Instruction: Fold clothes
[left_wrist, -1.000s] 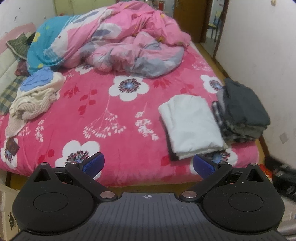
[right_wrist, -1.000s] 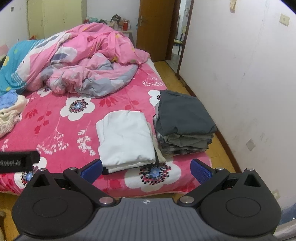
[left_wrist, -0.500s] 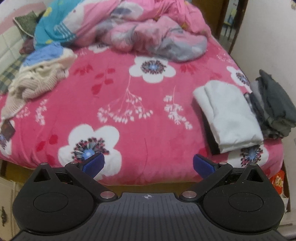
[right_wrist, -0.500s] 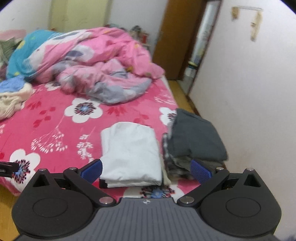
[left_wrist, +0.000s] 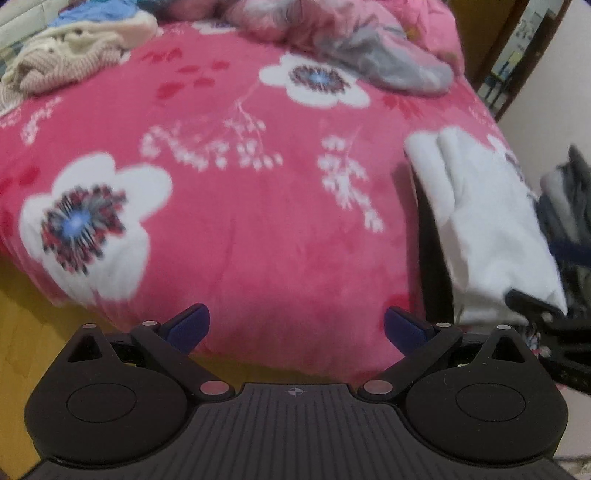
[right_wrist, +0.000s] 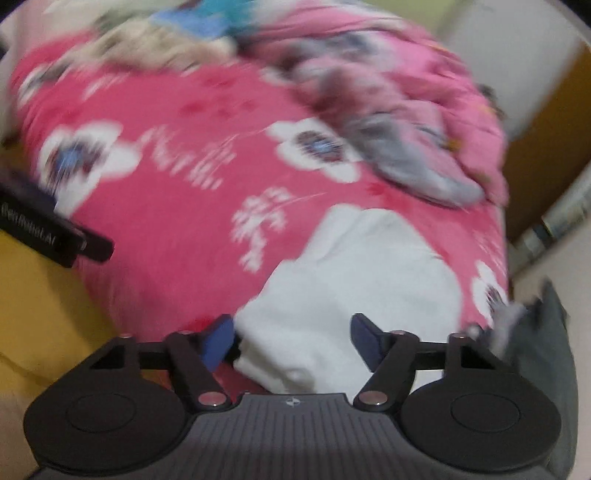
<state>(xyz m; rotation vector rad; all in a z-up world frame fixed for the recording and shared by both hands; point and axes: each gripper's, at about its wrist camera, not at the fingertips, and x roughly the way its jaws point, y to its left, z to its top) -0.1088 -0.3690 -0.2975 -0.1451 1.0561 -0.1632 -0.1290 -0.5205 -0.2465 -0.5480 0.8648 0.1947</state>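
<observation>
Both tongs have dropped toward the near edge of the bed (left_wrist: 236, 236) since a second ago, and your view is now close over the pink floral cover. Your right tongs (right_wrist: 291, 341) are closing, with the near end of the folded white garment (right_wrist: 369, 295) between the blue pads; contact is not yet evident, and motion blur hides the detail. Your left tongs (left_wrist: 295, 326) stand wide apart with nothing between them, over bare cover at the near edge. The white garment lies at the near right of the bed, just beside the folded grey stack (right_wrist: 543, 332) at the right edge. Judge this as the start of a pick-up of the white garment, probably to place it on the stack. The unfolded pile of knitwear (left_wrist: 70, 55) waits at the far left, and the crumpled duvet (left_wrist: 369, 44) occupies the far side. Nothing blocks the grasp, but the grey stack sits close to the right pad.
</observation>
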